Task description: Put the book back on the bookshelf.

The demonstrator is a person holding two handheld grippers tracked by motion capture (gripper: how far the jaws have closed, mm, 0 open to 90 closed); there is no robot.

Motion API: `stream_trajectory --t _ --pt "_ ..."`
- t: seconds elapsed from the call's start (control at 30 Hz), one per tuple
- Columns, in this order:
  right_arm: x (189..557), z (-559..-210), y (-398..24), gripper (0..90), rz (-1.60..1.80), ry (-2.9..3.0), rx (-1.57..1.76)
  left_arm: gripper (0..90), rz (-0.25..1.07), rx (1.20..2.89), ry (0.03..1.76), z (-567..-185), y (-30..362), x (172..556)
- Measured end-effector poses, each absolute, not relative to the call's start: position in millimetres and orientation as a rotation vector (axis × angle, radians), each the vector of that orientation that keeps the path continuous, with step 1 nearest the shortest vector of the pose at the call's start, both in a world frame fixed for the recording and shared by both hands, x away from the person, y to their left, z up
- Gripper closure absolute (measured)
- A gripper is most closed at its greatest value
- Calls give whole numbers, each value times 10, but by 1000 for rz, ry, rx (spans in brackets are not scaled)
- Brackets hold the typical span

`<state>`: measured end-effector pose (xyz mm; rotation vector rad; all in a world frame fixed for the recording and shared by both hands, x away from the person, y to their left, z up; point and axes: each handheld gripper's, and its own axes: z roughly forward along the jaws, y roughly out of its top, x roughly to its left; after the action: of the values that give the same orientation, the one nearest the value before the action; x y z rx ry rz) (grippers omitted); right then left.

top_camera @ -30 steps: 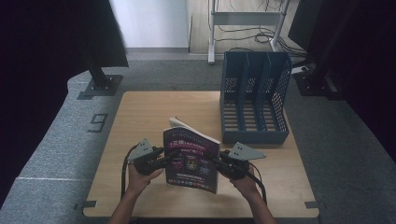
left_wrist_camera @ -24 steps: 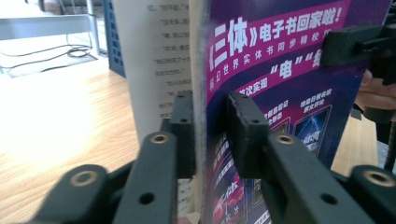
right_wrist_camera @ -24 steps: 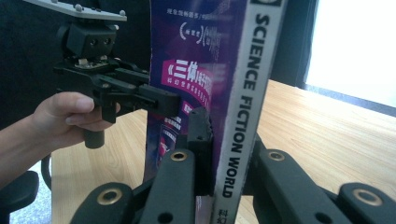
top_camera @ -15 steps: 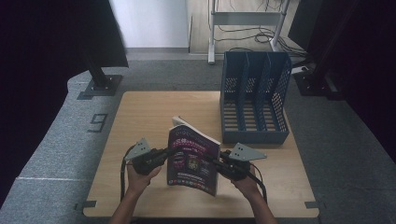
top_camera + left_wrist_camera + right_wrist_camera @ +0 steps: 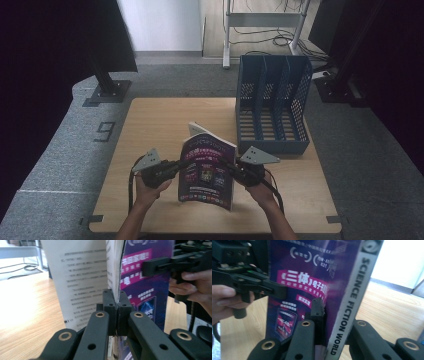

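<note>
Magazine (image 5: 207, 172) stands upright near the front of the wooden table (image 5: 155, 125), just in front of the blue file rack (image 5: 272, 107), pinched at its open page edge by the left gripper (image 5: 175, 167) and at its spine edge by the right gripper (image 5: 231, 170).

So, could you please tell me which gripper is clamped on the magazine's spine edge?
The right gripper: its jaws straddle the grey spine of the magazine; the left gripper pinches the open page edge.

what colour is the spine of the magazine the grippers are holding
Grey, with black lettering reading SCIENCE FICTION WORLD; the spine shows best in the right gripper view.
</note>
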<state>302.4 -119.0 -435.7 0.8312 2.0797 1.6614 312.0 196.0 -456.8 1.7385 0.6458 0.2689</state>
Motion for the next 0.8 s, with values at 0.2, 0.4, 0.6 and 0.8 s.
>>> stream_trajectory --t 0.2,0.4,0.6,0.8 --pt "2925 -4325 -1125 796 1645 2089 706 801 303 1731 689 -4608 1967 3148" --pt "2925 -4321 -1110 796 1625 2071 687 885 346 1745 686 -4567 1911 3145" --pt "3052 -4240 -1070 799 1614 2021 636 888 426 1695 686 -4460 1915 3229" --pt "3166 -4206 -1023 801 1578 1977 612 887 478 1684 667 -4424 1926 3230"
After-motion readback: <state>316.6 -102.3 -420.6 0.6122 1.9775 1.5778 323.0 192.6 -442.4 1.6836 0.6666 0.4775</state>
